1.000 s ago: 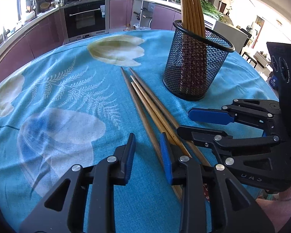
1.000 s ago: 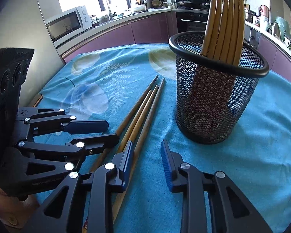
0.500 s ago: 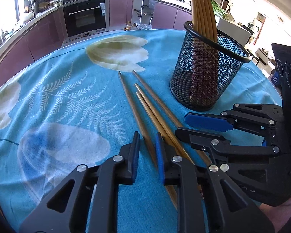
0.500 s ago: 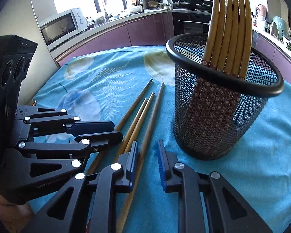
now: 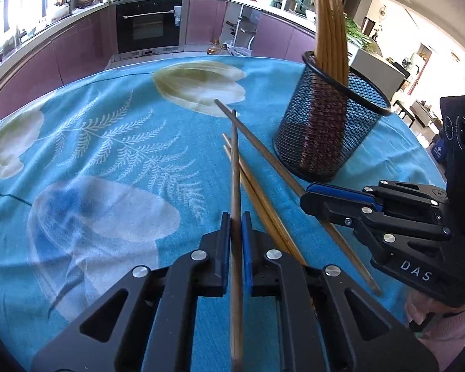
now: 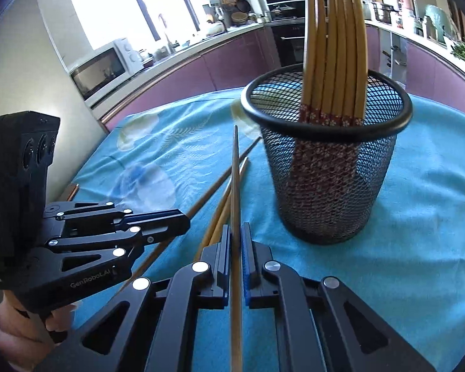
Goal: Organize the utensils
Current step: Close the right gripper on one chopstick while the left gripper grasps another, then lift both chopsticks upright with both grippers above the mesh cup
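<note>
Wooden chopsticks are being sorted on a round table under a blue flowered cloth. The left gripper is clamped on one chopstick, tip raised over the cloth, and the right gripper pinches another chopstick the same way. Three loose chopsticks lie between the grippers, beside a black mesh cup holding an upright bundle of chopsticks.

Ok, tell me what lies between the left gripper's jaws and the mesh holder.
In the left wrist view: two loose chopsticks on the tablecloth, then the chopstick gripped by the right gripper.
</note>
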